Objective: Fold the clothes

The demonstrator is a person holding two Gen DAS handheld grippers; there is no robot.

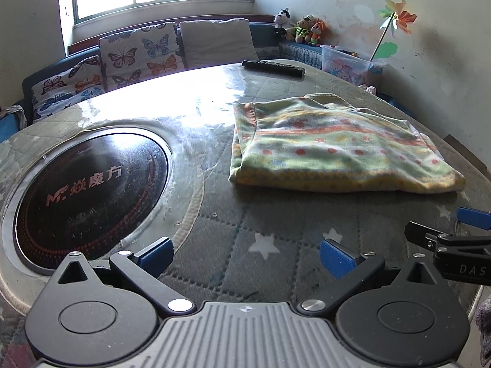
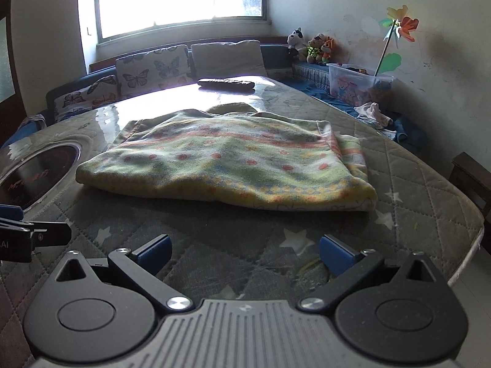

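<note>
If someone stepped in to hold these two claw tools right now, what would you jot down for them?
Left gripper: open, empty, held over the quilted star-print table cover.
Right gripper: open, empty, also short of the cloth.
The striped green-and-yellow fleece garment lies folded on the table, touched by neither gripper.
Done: garment looks folded at least once.
Left: possibly another fold or tidying; I cannot tell whether more is wanted.

We've got a fleecy green-and-yellow garment [image 2: 227, 165] with red dots, folded into a flat rectangle on the desk [image 2: 408, 165].
</note>
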